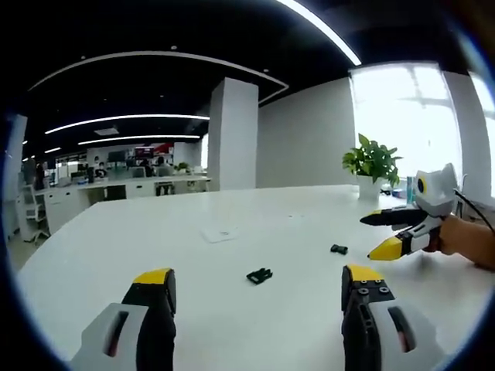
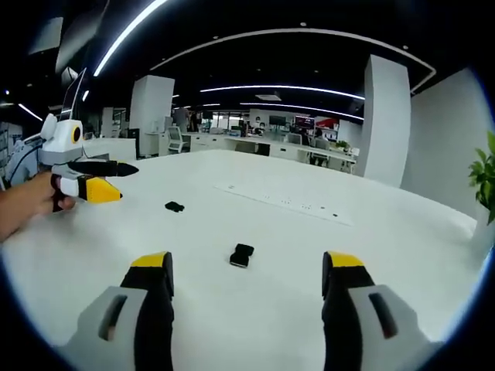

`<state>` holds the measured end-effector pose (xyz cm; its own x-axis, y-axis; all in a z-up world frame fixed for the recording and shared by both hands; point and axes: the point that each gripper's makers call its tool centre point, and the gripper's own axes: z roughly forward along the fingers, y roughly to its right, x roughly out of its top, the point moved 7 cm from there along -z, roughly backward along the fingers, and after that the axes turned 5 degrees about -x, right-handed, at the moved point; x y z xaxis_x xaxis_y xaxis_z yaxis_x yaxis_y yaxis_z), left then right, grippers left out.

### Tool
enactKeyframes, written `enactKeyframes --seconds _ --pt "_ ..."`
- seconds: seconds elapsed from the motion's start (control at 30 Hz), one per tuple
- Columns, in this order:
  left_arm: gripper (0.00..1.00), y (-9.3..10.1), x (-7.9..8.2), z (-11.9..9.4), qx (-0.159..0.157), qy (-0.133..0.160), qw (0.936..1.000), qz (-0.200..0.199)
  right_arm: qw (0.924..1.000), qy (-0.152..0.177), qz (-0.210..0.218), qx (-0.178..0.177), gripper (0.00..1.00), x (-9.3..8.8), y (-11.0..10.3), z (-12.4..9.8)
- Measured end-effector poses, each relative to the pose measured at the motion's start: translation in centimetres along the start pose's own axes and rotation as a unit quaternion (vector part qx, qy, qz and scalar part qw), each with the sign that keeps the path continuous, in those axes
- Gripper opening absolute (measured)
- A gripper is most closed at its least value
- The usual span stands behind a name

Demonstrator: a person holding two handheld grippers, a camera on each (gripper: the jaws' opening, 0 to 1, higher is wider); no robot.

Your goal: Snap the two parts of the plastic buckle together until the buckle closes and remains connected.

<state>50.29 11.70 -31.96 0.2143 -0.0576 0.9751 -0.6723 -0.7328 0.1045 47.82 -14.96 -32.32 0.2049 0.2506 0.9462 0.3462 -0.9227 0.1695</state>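
Note:
Two small black buckle parts lie apart on the white table. One part lies just ahead of my left gripper, which hangs open above the table with nothing between its jaws. The other part lies further right, near my right gripper, which enters from the right, open. In the right gripper view, my right gripper is open over the table with that second part just ahead of it. The first part lies further left, near the open left gripper.
A potted plant stands at the table's far edge by the bright window. A flat white card lies on the table. A row of sockets is set into the tabletop. A hand holds the left gripper. Office desks stand beyond.

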Motion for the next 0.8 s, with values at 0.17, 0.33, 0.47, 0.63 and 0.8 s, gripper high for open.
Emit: enactKeyframes --seconds 0.17,0.33,0.47,0.63,0.8 --pt "0.91 0.3 0.2 0.7 -0.009 -0.006 0.9999 0.008 1.0 0.0 0.004 -0.002 0.78 -0.1 0.4 0.2" --pt "0.92 0.2 0.7 1.0 -0.025 -0.009 0.9996 -0.001 1.0 0.001 0.007 -0.004 0.78 0.1 0.5 0.6" --pt "0.92 -0.2 0.8 1.3 -0.034 -0.014 0.9993 -0.003 1.0 0.002 0.004 -0.003 0.78 0.3 0.3 0.9" --pt "0.92 -0.4 0.9 1.5 -0.04 -0.017 0.9991 -0.003 1.0 0.001 0.002 -0.003 0.76 0.4 0.3 1.6" --pt "0.91 -1.0 1.0 2.0 -0.036 -0.02 0.9991 0.003 1.0 -0.002 0.002 -0.001 0.75 0.4 0.4 2.4"
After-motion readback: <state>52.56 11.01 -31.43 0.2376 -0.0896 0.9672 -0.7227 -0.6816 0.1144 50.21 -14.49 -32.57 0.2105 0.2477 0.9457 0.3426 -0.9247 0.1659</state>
